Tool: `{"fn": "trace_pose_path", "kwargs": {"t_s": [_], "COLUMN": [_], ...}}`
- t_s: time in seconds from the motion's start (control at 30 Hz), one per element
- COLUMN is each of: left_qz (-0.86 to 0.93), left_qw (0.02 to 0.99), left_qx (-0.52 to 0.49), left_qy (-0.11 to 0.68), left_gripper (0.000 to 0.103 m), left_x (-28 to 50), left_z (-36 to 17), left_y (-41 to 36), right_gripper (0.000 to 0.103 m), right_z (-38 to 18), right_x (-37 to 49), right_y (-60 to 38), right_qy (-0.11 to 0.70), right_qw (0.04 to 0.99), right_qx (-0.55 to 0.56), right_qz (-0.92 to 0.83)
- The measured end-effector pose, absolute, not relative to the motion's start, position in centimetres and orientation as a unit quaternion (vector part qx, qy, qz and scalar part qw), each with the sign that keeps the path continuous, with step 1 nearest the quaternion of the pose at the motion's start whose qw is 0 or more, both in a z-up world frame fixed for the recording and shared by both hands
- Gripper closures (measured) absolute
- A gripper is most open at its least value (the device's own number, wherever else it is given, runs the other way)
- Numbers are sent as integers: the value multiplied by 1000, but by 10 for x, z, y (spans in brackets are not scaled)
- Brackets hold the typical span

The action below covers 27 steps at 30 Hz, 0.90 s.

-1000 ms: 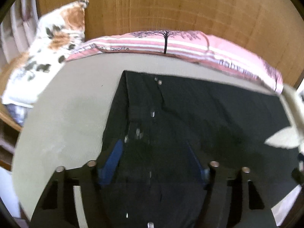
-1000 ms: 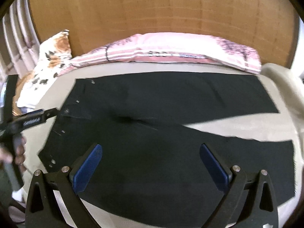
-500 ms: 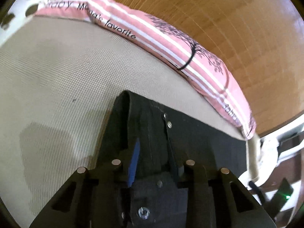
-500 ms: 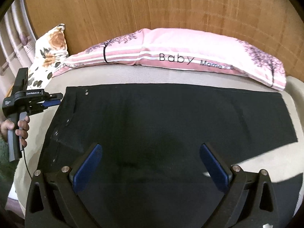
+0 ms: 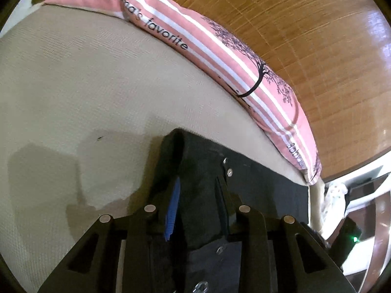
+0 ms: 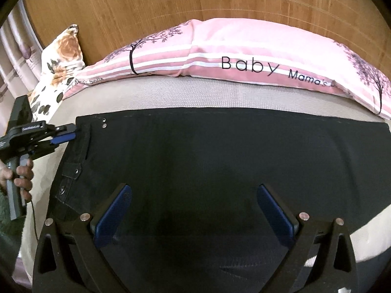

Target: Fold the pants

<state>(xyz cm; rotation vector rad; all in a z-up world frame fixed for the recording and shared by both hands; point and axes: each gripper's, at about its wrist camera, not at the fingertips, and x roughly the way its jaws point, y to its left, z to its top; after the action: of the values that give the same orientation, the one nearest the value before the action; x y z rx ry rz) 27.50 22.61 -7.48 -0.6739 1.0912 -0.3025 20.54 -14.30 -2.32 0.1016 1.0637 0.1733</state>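
Left tool point(image 5: 198, 202) clenched on the black denim pants' point(image 6: 207, 166) waistband corner, ready to fold; right tool point(image 6: 195, 210) hovers released above.

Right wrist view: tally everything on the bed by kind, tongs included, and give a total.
Black pants: 1
Pink striped pillow: 1
Floral pillow: 1
Tongs: 2, left tongs closed on the waistband corner, right tongs open over the pants
Total: 5
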Motion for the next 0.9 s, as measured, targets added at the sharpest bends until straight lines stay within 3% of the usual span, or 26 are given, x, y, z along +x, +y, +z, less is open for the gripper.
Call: {"fn": "trace_pose_path", "kwargs": {"t_s": [0.63,0.7,0.9], "left_qz": [-158,-151,-189], "left_qw": [790,805,828], "left_qx": [-318,-302,-297], "left_qy": [499,488,435], "left_gripper": [73,95,95], "left_x": [325,319,293], "left_z": [-89,-85,-47], "left_y": [207,207,206], "right_gripper": [2,2,2], "right_z": [-31,-32,-30], "right_x": [236,248,297], "right_y": [-143,-147,-158], "right_qy": [519,524,534], "right_qw": [845,837,803], "right_qx": [16,6,-81], "right_qz": [129,160,253]}}
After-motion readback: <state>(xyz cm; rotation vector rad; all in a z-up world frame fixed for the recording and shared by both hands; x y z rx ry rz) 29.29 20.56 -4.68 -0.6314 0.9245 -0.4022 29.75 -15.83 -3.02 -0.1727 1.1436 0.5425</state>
